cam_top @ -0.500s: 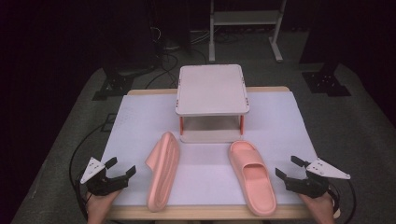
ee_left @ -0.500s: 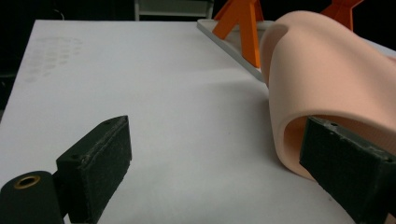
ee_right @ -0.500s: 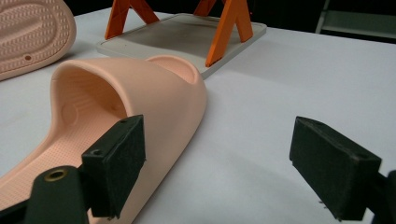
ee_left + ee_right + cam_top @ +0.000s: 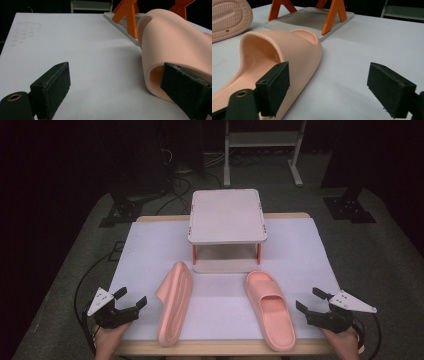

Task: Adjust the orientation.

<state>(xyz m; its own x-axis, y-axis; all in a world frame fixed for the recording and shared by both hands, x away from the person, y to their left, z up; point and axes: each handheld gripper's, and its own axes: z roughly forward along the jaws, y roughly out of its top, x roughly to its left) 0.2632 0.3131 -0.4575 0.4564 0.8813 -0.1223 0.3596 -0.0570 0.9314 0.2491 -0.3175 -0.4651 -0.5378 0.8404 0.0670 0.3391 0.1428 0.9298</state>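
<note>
Pink foam slippers [image 4: 270,309] lie exactly as half a second ago (left one [image 4: 172,302] on its side). Your left gripper [image 4: 132,300] and right gripper [image 4: 308,301] gape wide, empty; nothing's grasped yet.

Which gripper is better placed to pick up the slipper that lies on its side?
Left. The left gripper is open beside the tipped slipper; the right gripper is beyond the upright slipper.

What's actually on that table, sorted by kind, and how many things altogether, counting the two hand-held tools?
Pink slippers: 2, one on its side, one sole down
Small rack with orange legs: 1
Hand-held grippers: 2, left and right, both with jaws open and nothing between them
Total: 5
</note>
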